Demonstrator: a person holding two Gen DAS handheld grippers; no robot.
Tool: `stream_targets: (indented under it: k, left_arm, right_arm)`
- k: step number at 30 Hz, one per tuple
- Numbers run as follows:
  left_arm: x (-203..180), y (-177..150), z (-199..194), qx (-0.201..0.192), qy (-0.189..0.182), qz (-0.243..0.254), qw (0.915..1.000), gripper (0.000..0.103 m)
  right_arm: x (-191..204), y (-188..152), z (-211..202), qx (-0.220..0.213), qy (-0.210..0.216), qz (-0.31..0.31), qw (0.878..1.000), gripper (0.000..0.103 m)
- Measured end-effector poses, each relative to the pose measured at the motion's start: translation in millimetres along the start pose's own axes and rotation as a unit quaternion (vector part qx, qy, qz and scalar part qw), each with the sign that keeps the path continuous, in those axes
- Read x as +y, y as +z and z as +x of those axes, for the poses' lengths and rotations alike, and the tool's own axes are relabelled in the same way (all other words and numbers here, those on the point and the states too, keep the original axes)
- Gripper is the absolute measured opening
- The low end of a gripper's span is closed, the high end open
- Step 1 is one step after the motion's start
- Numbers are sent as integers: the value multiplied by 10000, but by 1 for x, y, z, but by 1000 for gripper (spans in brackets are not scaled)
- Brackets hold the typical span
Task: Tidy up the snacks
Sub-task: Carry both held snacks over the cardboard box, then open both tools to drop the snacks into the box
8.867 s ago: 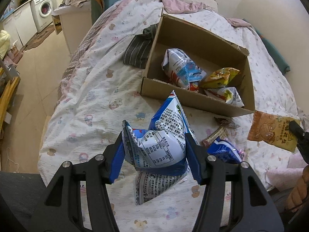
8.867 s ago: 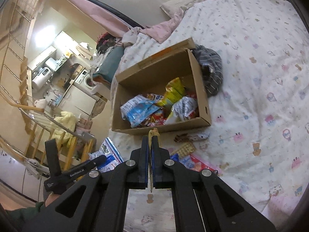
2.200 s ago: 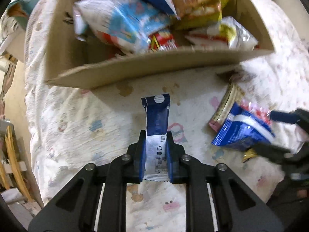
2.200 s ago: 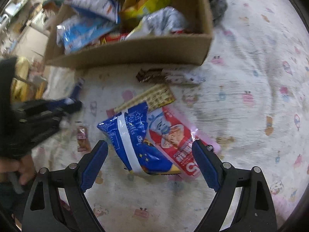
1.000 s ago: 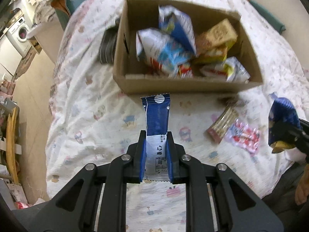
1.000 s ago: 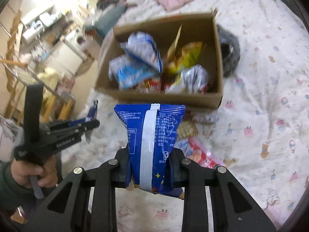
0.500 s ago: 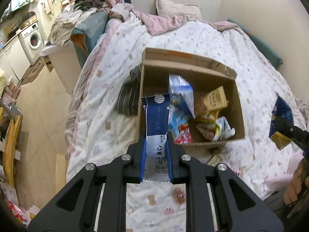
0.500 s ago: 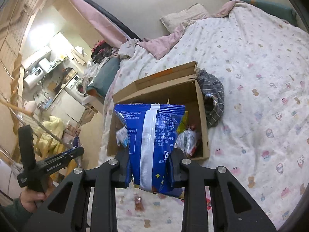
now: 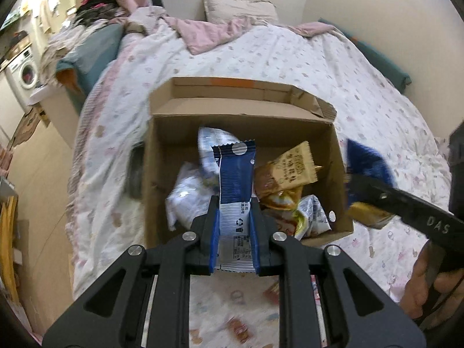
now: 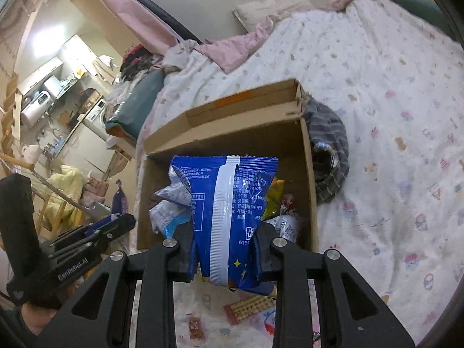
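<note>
One cardboard box (image 9: 150,174) (open), two gripped packets: slim wafer packet (image 9: 236,179), blue bag (image 10: 229,203).

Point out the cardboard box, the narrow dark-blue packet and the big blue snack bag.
cardboard box (image 9: 240,114), left wrist view, far inner wall.
narrow dark-blue packet (image 9: 235,179), left wrist view, blue middle.
big blue snack bag (image 10: 229,203), right wrist view, white back seam.

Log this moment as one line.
left gripper: shut on narrow dark-blue wrapper | right gripper: shut on wide blue bag | both above open cardboard box
</note>
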State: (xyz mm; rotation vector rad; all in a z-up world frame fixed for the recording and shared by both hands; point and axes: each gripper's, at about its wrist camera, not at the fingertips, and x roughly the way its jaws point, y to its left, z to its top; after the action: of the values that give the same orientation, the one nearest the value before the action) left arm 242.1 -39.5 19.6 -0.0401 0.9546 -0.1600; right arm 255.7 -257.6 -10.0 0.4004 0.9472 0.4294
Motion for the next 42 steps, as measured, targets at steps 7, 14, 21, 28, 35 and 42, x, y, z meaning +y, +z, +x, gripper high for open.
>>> stream_targets:
  k: [7, 14, 21, 28, 35, 42]
  left_arm:
    - [-11, -6, 45, 338, -131, -9, 9993, 15]
    - [-15, -10, 50, 278, -59, 123, 9995, 15]
    - [0, -8, 51, 274, 0, -154, 9995, 15]
    - [5, -5, 46, 141, -20, -293, 9995, 15]
    - [1, -7, 46, 138, -97, -197, 9997, 16]
    - [-2, -6, 42, -55, -202, -169, 9996, 16]
  right_arm:
    - [-16, -7, 40, 370, 105, 240, 9990, 30]
    - [-18, -8, 59, 584, 366, 445, 9966, 30]
    - [-19, -9, 62, 605, 371, 505, 9962, 33]
    - [-22, -9, 53, 494, 362, 576, 9965, 69]
    - [-26, -4, 42, 216, 214, 655, 9974, 79]
    - [-27, 0, 31, -19, 124, 646, 9978, 89]
